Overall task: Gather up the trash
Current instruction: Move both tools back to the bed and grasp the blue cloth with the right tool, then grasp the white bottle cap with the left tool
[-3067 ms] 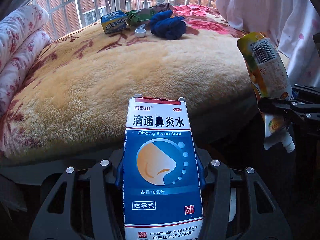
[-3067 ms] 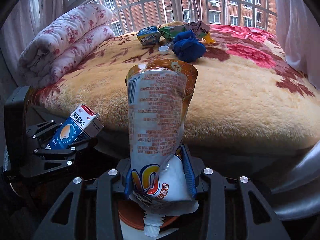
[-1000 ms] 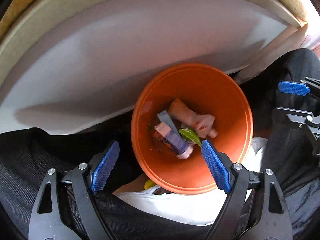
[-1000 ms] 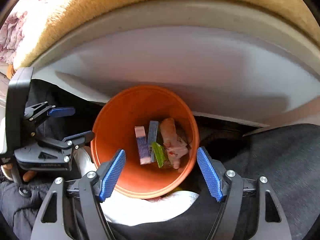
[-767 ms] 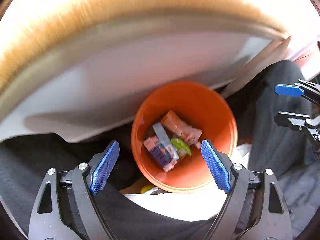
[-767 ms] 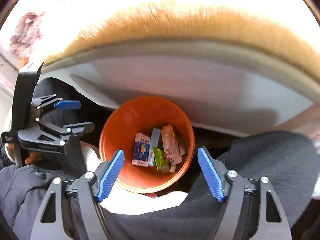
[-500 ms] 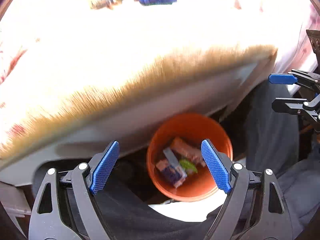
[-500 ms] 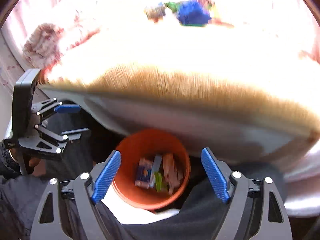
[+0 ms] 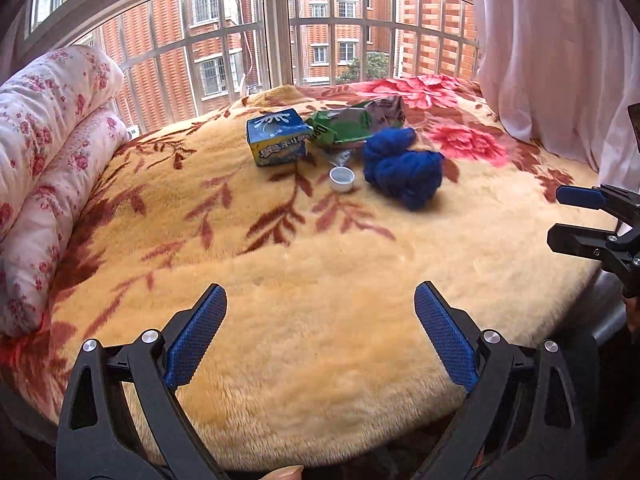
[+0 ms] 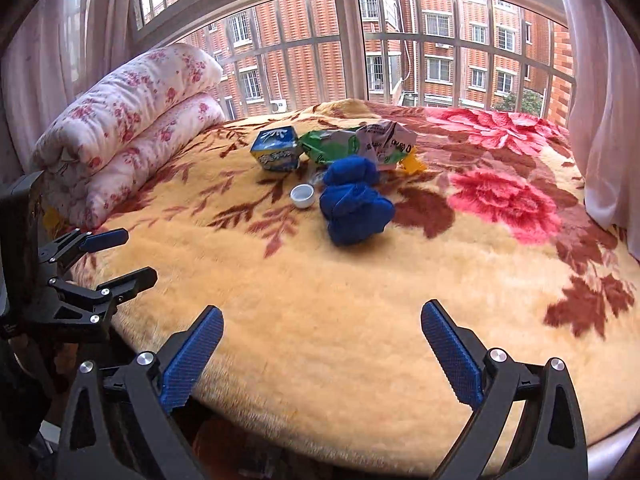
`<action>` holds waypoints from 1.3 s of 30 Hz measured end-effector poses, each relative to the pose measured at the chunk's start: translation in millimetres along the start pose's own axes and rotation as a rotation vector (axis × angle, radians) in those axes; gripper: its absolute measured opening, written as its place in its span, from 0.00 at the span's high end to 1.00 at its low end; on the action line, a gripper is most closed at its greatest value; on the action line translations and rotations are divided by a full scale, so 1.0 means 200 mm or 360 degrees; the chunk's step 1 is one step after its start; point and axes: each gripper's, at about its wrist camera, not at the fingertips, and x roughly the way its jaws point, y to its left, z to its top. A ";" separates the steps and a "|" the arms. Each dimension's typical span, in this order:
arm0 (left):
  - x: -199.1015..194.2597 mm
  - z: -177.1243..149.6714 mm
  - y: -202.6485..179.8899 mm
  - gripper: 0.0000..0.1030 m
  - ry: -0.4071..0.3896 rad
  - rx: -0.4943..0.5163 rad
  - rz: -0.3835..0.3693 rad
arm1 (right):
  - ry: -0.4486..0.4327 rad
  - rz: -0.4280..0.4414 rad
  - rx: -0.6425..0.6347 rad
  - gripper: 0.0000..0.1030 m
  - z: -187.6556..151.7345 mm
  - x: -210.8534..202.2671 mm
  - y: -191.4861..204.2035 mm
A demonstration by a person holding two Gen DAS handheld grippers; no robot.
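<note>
1. Barred windows (image 9: 280, 40) back a bed (image 9: 320, 280) under a floral blanket.
2. Far across it lie a blue carton (image 9: 277, 136), green wrapper (image 9: 344, 128), white cap (image 9: 342, 179) and blue cloth (image 9: 404, 168).
3. Left tool (image 9: 320, 320) and right tool (image 10: 322, 332) have just been opening; both gape empty.

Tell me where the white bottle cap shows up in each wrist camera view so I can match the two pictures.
Left wrist view: the cap lies just above centre, open side up, on the blanket, left of the blue cloth.
Right wrist view: the cap lies left of centre, in the upper half, again left of the blue cloth.
Shared landmark: the blue carton just behind the cap.
</note>
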 end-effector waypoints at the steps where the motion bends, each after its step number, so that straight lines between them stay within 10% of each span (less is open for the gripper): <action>1: 0.04 0.04 0.01 0.10 0.0002 -0.0011 -0.0001 | -0.0003 -0.0011 0.0003 0.05 0.05 0.04 -0.02; 15: 0.52 0.17 0.08 0.10 0.0119 -0.0130 -0.0028 | 0.0126 -0.0081 -0.0141 0.05 0.41 0.60 -0.12; 30: 0.57 0.13 0.14 0.10 0.0164 -0.0225 -0.0054 | 0.0278 -0.0074 -0.0206 0.06 0.48 0.97 -0.09; 34: 0.57 0.13 0.14 0.10 0.0171 -0.0230 -0.0047 | 0.0371 -0.0054 -0.0196 0.39 0.46 1.04 -0.10; 39: 0.58 0.13 0.12 0.10 0.0182 -0.0205 -0.0031 | 0.0324 -0.0075 -0.0182 0.45 0.43 1.00 -0.10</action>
